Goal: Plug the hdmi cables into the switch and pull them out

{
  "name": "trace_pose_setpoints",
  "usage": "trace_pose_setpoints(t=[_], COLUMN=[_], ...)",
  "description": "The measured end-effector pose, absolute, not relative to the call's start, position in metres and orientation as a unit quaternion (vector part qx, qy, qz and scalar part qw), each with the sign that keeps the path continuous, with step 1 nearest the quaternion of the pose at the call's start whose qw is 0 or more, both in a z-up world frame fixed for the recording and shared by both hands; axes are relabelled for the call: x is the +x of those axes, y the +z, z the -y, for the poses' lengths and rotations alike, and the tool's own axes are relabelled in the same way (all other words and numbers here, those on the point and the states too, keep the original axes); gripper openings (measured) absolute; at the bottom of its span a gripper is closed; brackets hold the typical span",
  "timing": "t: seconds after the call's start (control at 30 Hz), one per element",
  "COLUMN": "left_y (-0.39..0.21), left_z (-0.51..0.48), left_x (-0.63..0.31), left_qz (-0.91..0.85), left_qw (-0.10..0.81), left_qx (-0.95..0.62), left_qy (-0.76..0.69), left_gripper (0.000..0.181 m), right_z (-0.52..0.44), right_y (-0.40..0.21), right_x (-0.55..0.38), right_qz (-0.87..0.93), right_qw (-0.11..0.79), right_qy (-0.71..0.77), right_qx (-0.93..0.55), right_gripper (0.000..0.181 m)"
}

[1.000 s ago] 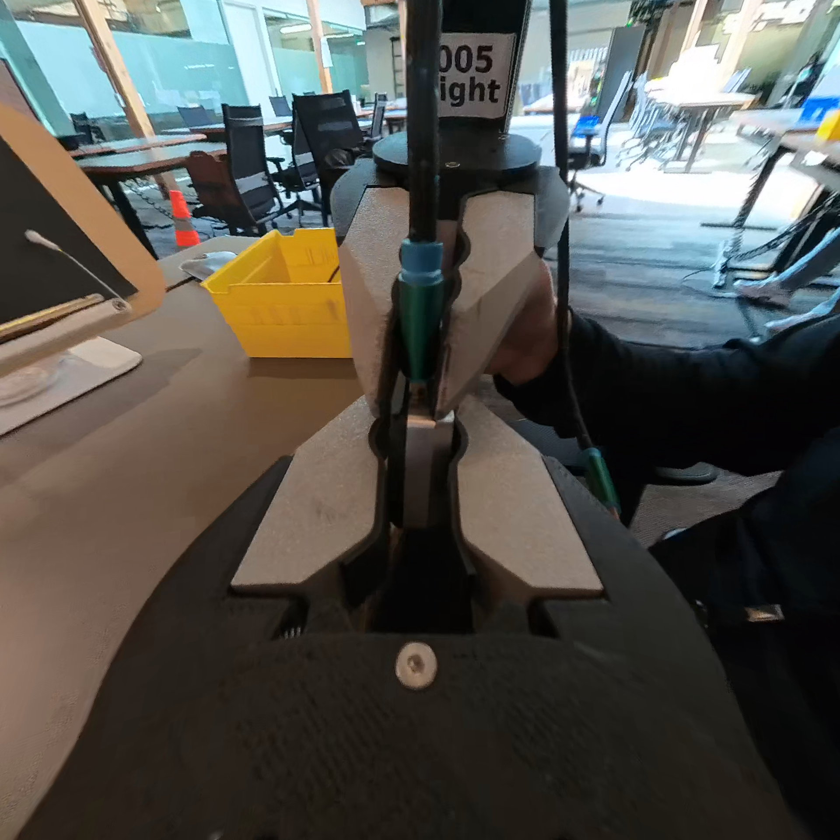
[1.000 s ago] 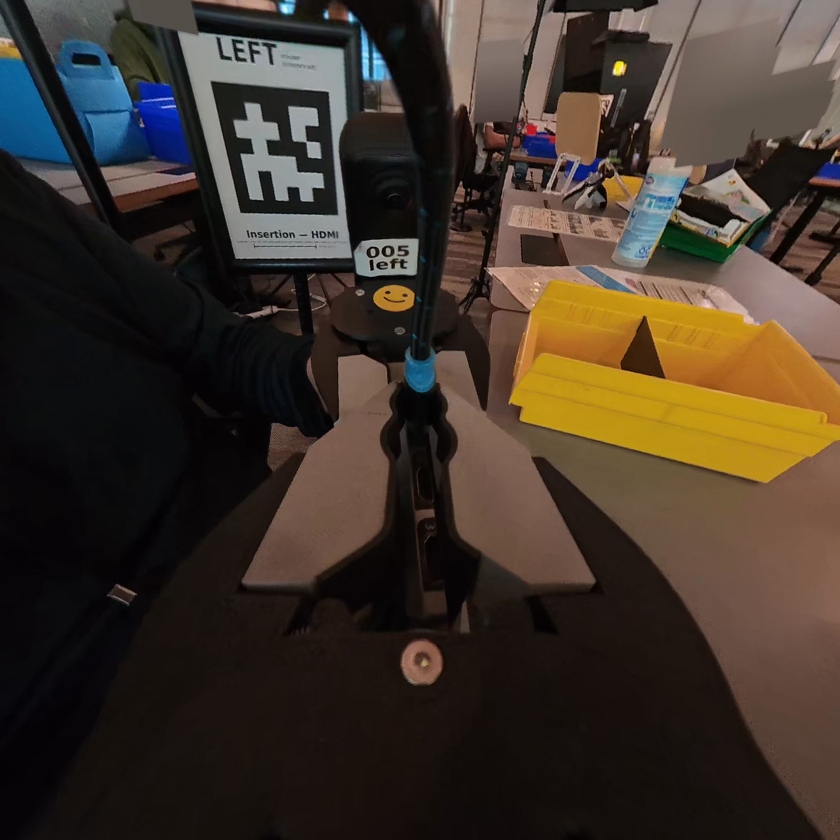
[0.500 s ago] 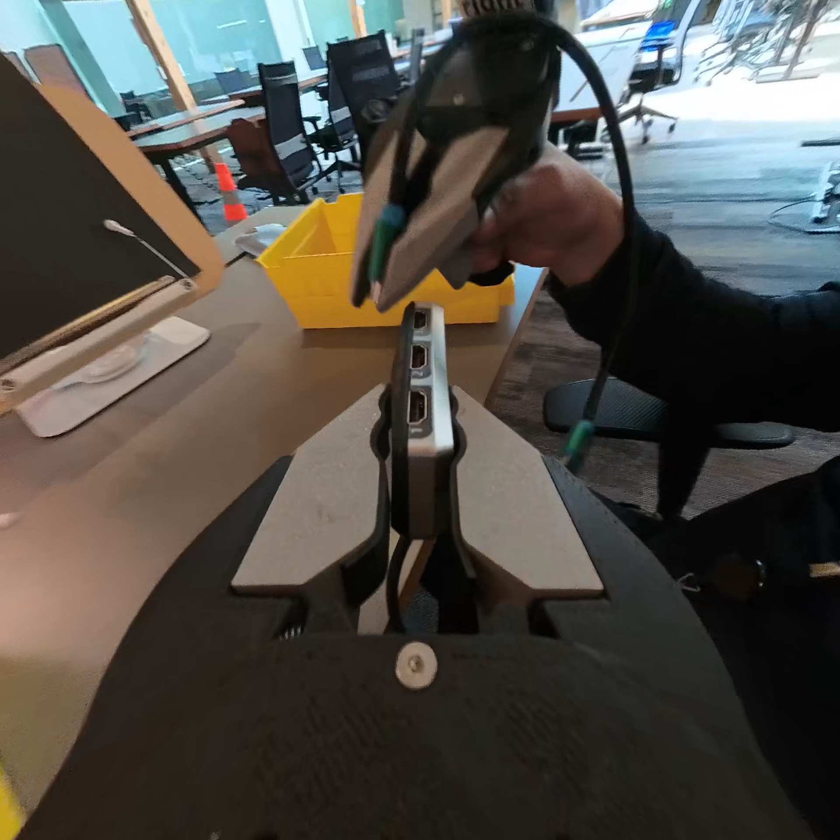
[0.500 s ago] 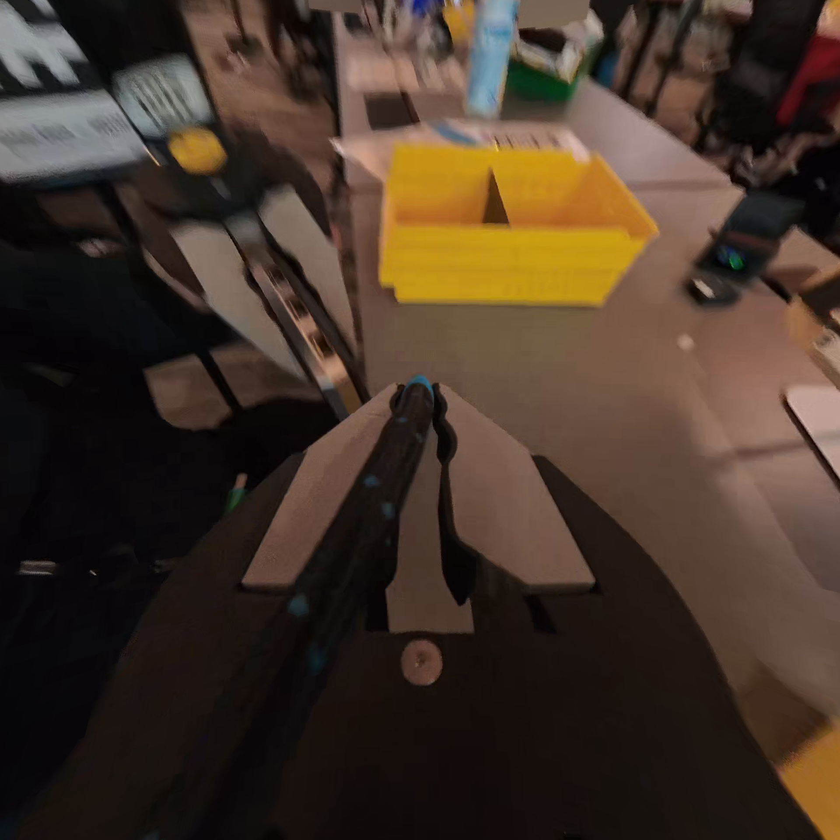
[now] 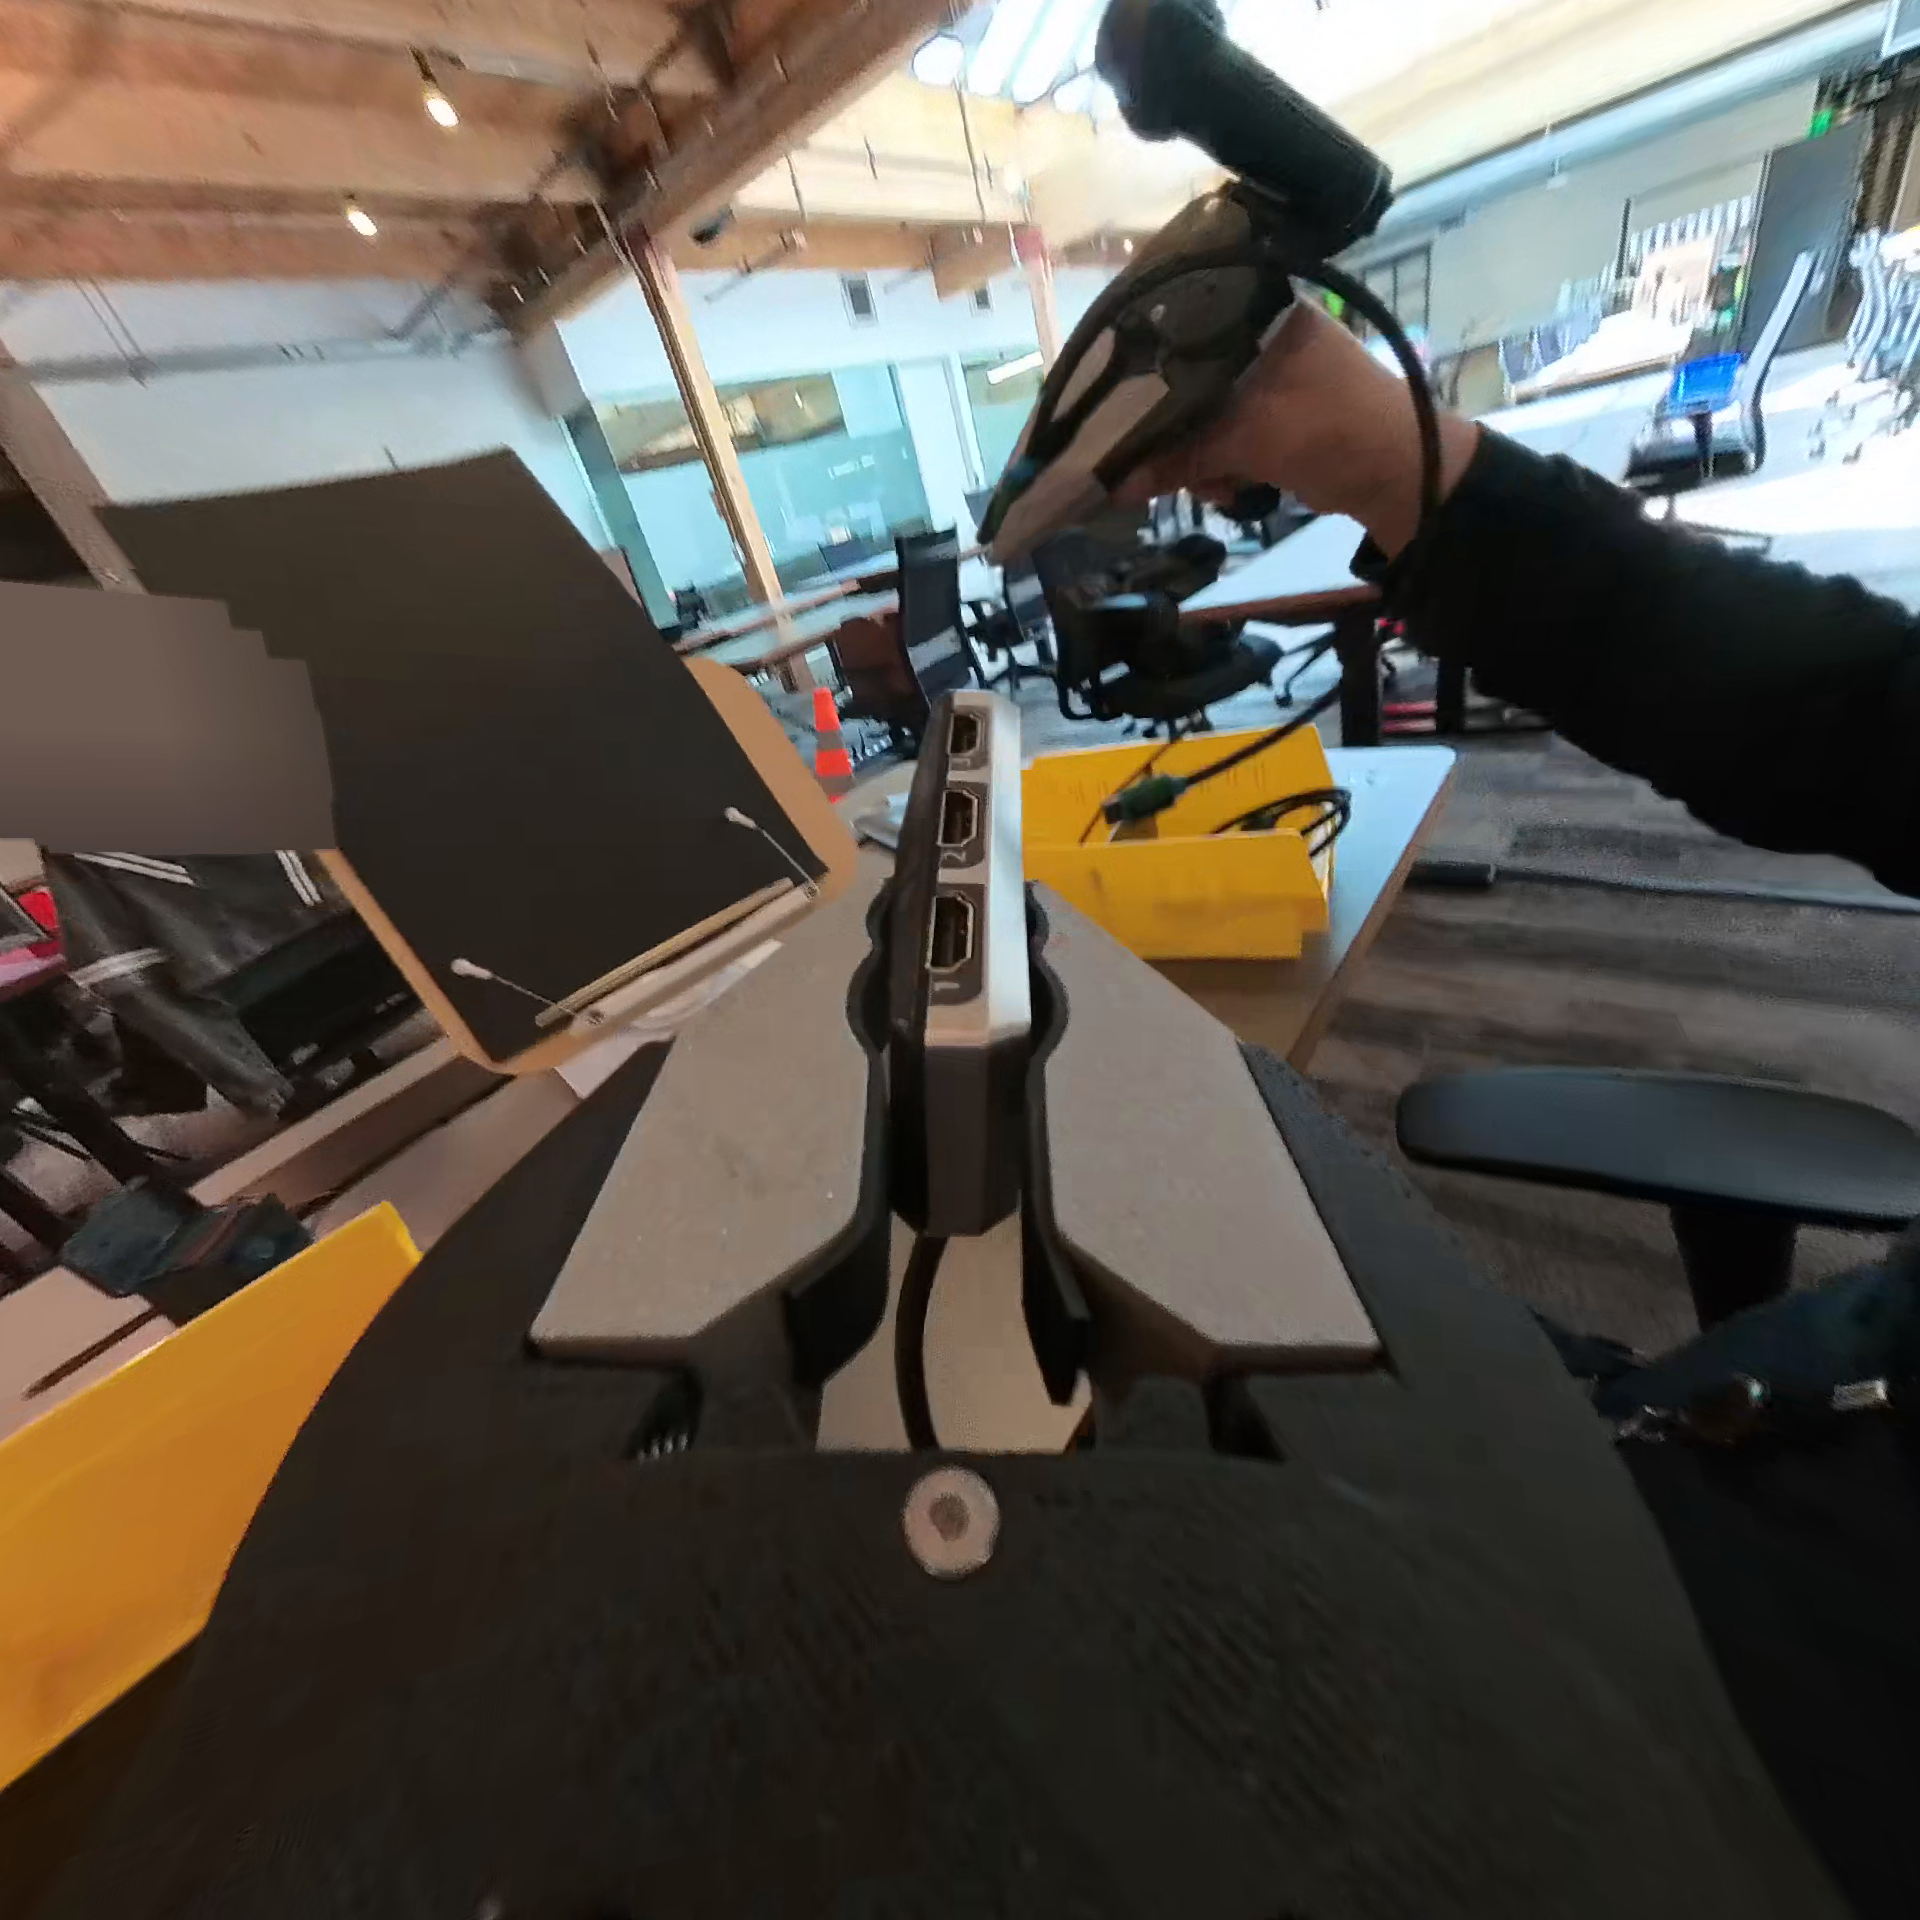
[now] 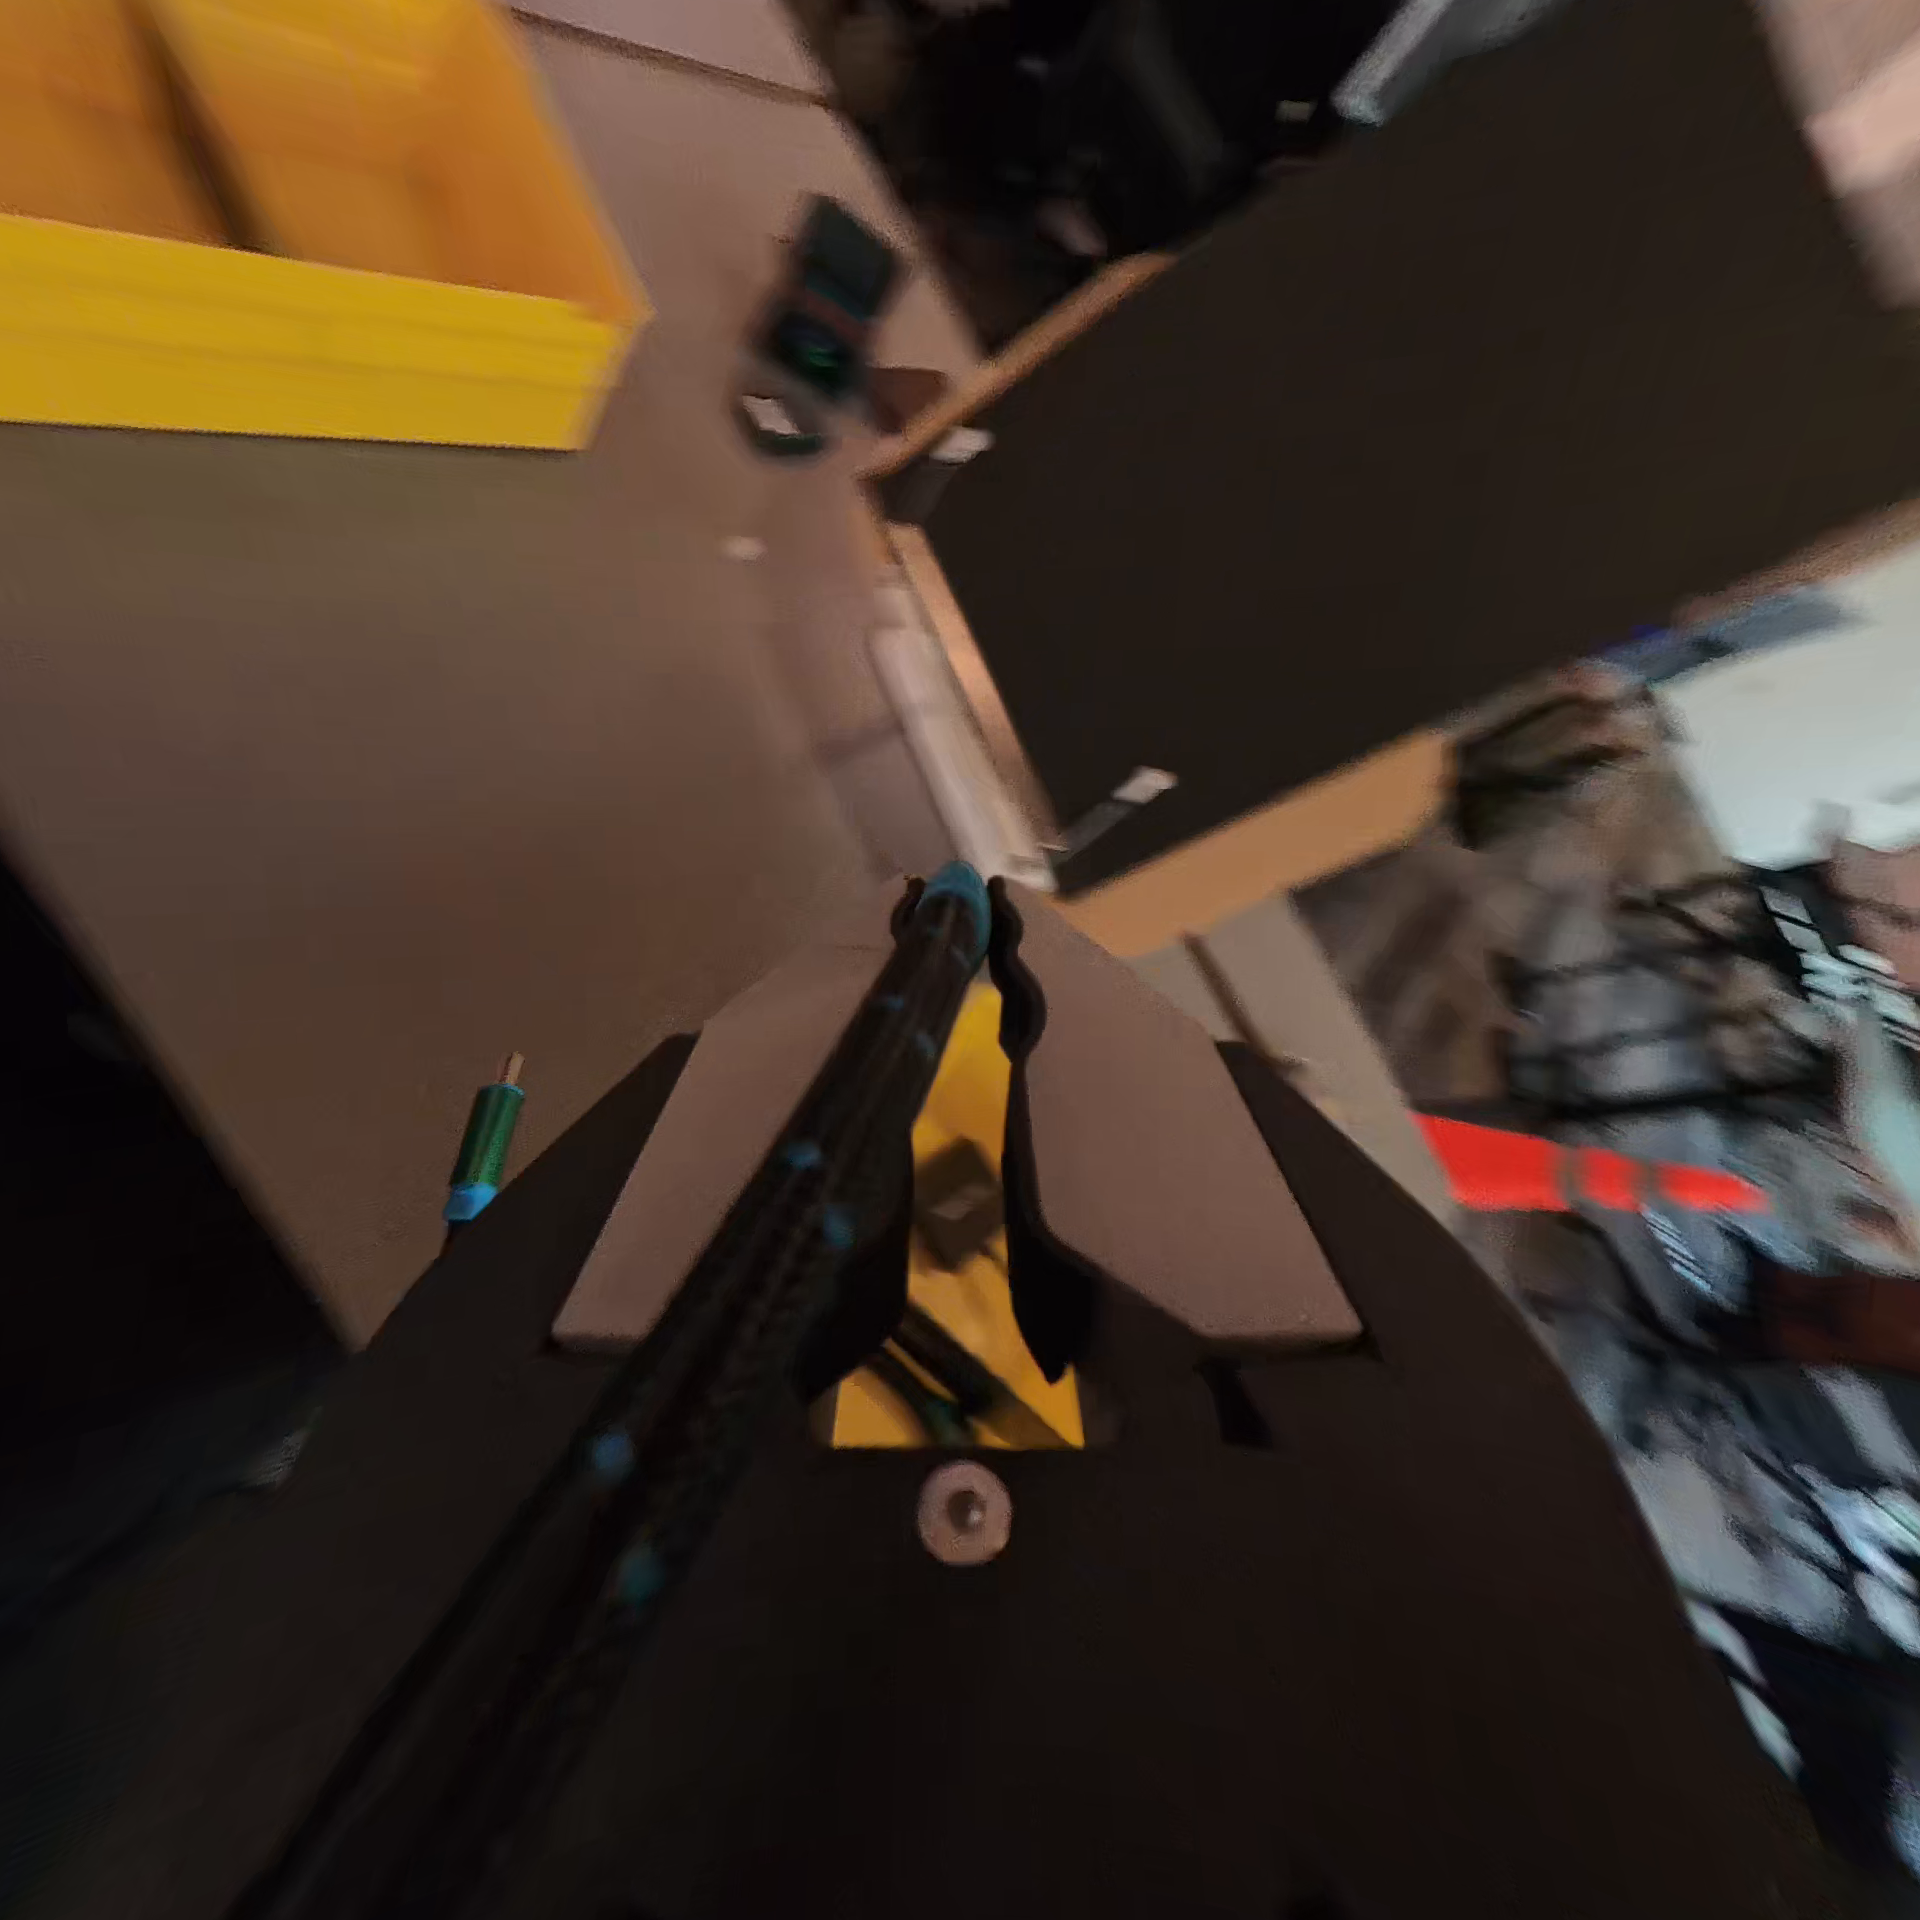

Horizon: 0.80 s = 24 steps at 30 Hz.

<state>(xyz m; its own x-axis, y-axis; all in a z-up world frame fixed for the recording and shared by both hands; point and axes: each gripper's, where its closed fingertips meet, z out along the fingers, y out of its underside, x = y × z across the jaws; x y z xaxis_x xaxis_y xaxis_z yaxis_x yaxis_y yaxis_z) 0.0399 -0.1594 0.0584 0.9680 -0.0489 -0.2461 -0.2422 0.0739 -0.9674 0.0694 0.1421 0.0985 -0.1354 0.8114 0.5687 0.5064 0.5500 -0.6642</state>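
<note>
My left gripper (image 5: 956, 925) is shut on the grey HDMI switch (image 5: 971, 997) and holds it on edge above the table. Its three ports face me and are all empty. My right gripper (image 5: 1013, 525) is raised up and to the right of the switch, well clear of it, held by a hand in a black sleeve. In the blurred right wrist view, my right gripper (image 6: 951, 894) is shut on a black braided HDMI cable (image 6: 790, 1226) just behind its blue collar. The cable's other green plug (image 6: 486, 1132) dangles free, and in the left wrist view (image 5: 1143, 800) it hangs by the yellow bin.
A yellow bin (image 5: 1174, 894) with a coiled black cable (image 5: 1288, 821) stands on the table behind the switch. A tilted black board with a tan edge (image 5: 499, 748) is at the left. Another yellow bin (image 5: 156, 1434) is at the lower left. A black chair armrest (image 5: 1662, 1143) is at the right. Across from one pair of fingers to the other is roughly 30 cm.
The right gripper pulled the green plug out of the switch, then rose up and away to the right with the cable. The left gripper tilted upward, still holding the switch.
</note>
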Motion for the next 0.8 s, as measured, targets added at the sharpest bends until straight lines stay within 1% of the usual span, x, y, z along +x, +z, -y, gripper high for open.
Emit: trace_pose_setpoints(t=[0.07, 0.13, 0.2, 0.33, 0.5, 0.6, 0.67, 0.7, 0.73, 0.8], left_y=[0.069, 0.074, 0.079, 0.086, 0.088, 0.085, 0.082, 0.081, 0.08, 0.079], left_z=[0.171, 0.18, 0.188, 0.199, 0.198, 0.193, 0.19, 0.189, 0.188, 0.187], left_x=[0.035, 0.032, 0.031, 0.029, 0.029, 0.033, 0.033, 0.033, 0.033, 0.032], left_qz=[-0.099, -0.094, -0.091, -0.087, -0.088, -0.094, -0.096, -0.096, -0.096, -0.094], left_qw=[0.739, 0.745, 0.752, 0.762, 0.766, 0.761, 0.754, 0.753, 0.752, 0.752], left_qx=[-0.662, -0.655, -0.647, -0.635, -0.631, -0.636, -0.643, -0.644, -0.645, -0.646], left_qy=[0.077, 0.083, 0.087, 0.093, 0.085, 0.088, 0.094, 0.095, 0.095, 0.091], left_gripper=[0.019, 0.019, 0.019, 0.02, 0.02, 0.02, 0.02, 0.02, 0.02, 0.02], right_z=[-0.195, -0.244, -0.284, -0.339, -0.364, -0.371, -0.372, -0.371, -0.371, -0.37], right_y=[0.128, 0.124, 0.089, -0.005, -0.087, -0.121, -0.138, -0.143, -0.144, -0.136], right_x=[0.08, 0.097, 0.12, 0.178, 0.214, 0.227, 0.241, 0.246, 0.246, 0.243], right_qz=[0.702, 0.685, 0.686, 0.691, 0.711, 0.724, 0.736, 0.739, 0.744, 0.747], right_qw=[0.528, 0.521, 0.466, 0.318, 0.209, 0.148, 0.098, 0.081, 0.078, 0.094], right_qy=[0.073, -0.007, -0.061, -0.173, -0.26, -0.297, -0.323, -0.331, -0.33, -0.313], right_qx=[-0.472, -0.509, -0.556, -0.626, -0.619, -0.604, -0.587, -0.58, -0.576, -0.579], right_gripper=[0.009, 0.009, 0.01, 0.012, 0.012, 0.013, 0.018, 0.015, 0.013, 0.022])
